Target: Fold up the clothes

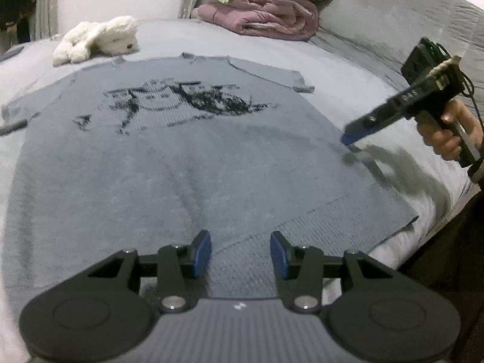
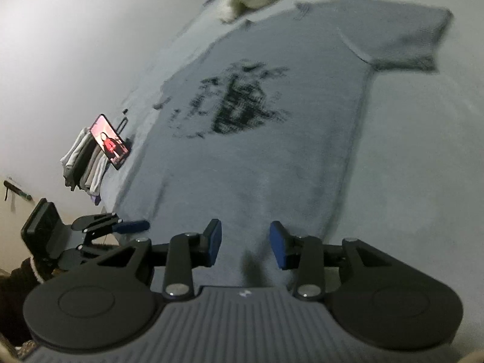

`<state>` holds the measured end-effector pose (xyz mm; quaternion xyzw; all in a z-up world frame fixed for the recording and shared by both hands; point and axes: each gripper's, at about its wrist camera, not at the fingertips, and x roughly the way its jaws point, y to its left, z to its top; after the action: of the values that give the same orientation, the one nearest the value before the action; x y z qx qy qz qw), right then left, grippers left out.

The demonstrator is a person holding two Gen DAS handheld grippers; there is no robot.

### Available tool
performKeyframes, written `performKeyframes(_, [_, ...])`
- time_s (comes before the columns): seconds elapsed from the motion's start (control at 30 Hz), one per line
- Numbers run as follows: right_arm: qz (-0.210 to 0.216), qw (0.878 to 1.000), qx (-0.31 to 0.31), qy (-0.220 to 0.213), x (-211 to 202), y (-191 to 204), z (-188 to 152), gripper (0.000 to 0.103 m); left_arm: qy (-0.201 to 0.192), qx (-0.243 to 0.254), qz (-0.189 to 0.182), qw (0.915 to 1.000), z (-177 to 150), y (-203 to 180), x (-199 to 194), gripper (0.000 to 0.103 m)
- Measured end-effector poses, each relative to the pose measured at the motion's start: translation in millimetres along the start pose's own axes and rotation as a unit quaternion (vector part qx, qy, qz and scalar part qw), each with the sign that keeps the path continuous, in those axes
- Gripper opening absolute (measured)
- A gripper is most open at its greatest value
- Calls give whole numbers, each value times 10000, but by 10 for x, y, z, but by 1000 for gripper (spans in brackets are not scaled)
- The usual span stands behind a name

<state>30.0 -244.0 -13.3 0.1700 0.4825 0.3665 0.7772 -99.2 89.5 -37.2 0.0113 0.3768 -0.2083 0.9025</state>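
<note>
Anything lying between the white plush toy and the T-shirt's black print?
Only plain grey T-shirt fabric and its collar between plush toy and black print, per the left wrist view.

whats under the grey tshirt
The grey t-shirt lies flat on the pale bed cover, which shows all round it. Anything beneath the shirt itself is covered.

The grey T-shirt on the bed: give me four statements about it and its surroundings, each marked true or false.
1. The grey T-shirt lies spread flat, print facing up. True.
2. The left gripper clamps the shirt's hem. False: its fingers stand apart with nothing between them.
3. A white plush toy lies beyond the collar. True.
4. The pink blanket covers the shirt. False: it sits folded, apart, further back.
</note>
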Motion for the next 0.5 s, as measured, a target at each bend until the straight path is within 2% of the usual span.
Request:
performKeyframes(0.17, [-269,9986,-94,-439,382,251,171,41,-338,-396,900,9946,64,287,-121,45])
performKeyframes(0.3, [-229,9976,-92,-646,647,350,275,41,-326,-669,1559,9850,13,572,-153,45])
performKeyframes(0.37, [-190,9976,-92,-655,779,396,307,41,-284,-788,1827,9796,-47,682,-193,45])
performKeyframes(0.5, [-246,9986,-254,-392,1015,502,274,41,-223,-986,2185,9706,-167,844,-328,45])
